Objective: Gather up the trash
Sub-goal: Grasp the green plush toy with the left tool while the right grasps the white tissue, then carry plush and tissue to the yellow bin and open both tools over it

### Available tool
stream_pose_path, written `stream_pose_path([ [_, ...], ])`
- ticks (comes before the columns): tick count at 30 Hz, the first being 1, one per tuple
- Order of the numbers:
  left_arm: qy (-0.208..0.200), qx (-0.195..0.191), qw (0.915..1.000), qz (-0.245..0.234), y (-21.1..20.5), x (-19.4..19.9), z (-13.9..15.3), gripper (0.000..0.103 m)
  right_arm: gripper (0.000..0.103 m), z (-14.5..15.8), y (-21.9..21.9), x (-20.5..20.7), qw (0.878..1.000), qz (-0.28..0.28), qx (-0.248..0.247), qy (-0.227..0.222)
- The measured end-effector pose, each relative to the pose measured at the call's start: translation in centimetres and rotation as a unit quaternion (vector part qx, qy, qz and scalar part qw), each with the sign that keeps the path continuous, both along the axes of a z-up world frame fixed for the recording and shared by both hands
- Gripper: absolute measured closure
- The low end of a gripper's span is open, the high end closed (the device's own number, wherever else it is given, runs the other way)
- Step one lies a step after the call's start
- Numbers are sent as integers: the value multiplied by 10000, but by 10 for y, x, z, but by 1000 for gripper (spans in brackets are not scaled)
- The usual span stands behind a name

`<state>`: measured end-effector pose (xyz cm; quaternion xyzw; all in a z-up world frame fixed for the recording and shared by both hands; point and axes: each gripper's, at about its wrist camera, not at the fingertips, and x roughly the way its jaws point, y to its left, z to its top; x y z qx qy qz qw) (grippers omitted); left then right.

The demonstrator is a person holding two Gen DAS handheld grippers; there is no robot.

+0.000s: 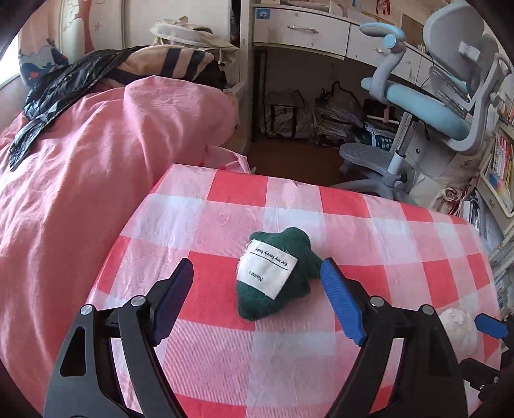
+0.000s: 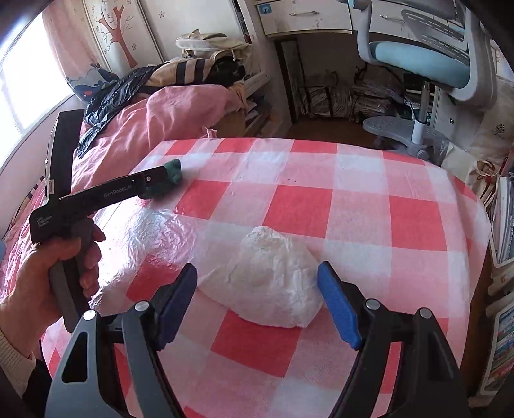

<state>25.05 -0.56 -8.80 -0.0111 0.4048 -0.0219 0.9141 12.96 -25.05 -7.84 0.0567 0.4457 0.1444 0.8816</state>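
A dark green knitted piece with a white label [image 1: 272, 279] lies on the red-and-white checked tablecloth [image 1: 369, 225]. My left gripper [image 1: 257, 300] is open, its blue pads on either side of the green piece's near end. A crumpled white paper wad [image 2: 270, 283] lies on the cloth in the right wrist view. My right gripper [image 2: 257, 302] is open around the wad's near part. The wad also shows at the right edge of the left wrist view [image 1: 457, 328]. The green piece [image 2: 173, 172] shows beyond the left gripper's body in the right wrist view.
A bed with a pink duvet [image 1: 80, 167] and a black plastic bag [image 1: 57, 93] lies to the left of the table. A grey and blue desk chair [image 1: 433, 106] stands beyond the table by a white desk [image 1: 302, 29]. Bookshelves [image 1: 501, 167] are at the right.
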Motion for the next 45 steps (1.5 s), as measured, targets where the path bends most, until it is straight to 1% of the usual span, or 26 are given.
stream_pose_path([
  [4, 140, 16, 9999, -43, -1, 13, -8, 25, 36, -8, 8, 12, 9999, 78, -109, 96],
  [6, 224, -53, 9997, -122, -1, 18, -10, 35, 39, -8, 14, 12, 9994, 159, -296, 51],
  [7, 250, -130, 9994, -196, -1, 19, -11, 45, 46, -7, 16, 14, 9992, 204, -349, 48],
  [8, 229, -165, 9993, -244, -2, 19, -10, 59, 56, -7, 17, 15, 9989, 228, -418, 42],
  [9, 260, -225, 9989, -318, -4, 20, -10, 65, 66, -7, 19, 15, 9987, 287, -428, 57],
  [10, 285, -274, 9986, -364, -5, 20, -9, 70, 83, -8, 18, 15, 9987, 331, -388, 94],
  [13, 342, -393, 9974, -502, -8, 13, -7, 74, 92, -6, 18, 13, 9985, 396, -353, 119],
  [17, 374, -699, 9950, -604, -7, -8, 1, 74, 94, 4, 12, 4, 9993, 338, -145, 39],
  [20, 309, -809, 9934, -752, -11, -33, 11, 74, 94, 18, 6, -7, 9996, 266, 11, -95],
  [25, 155, -987, 9897, -1022, -26, -78, 31, 74, 94, 43, -5, -40, 9990, 149, 204, -363],
  [28, 40, -1117, 9880, -1066, -25, -107, 42, 74, 94, 53, -15, -62, 9983, 27, 323, -482],
  [31, -20, -1235, 9867, -1055, -19, -139, 49, 74, 94, 60, -29, -81, 9970, -121, 557, -527],
  [35, -124, -1287, 9850, -1139, -15, -186, 57, 74, 94, 65, -41, -107, 9958, -270, 678, -549],
  [38, -226, -1296, 9832, -1264, -20, -220, 62, 74, 94, 69, -51, -129, 9948, -367, 751, -577],
  [42, -377, -1267, 9805, -1456, -36, -254, 68, 74, 94, 73, -65, -159, 9927, -520, 865, -658],
  [45, -457, -1148, 9786, -1643, -54, -270, 70, 74, 94, 73, -73, -174, 9909, -627, 978, -680],
])
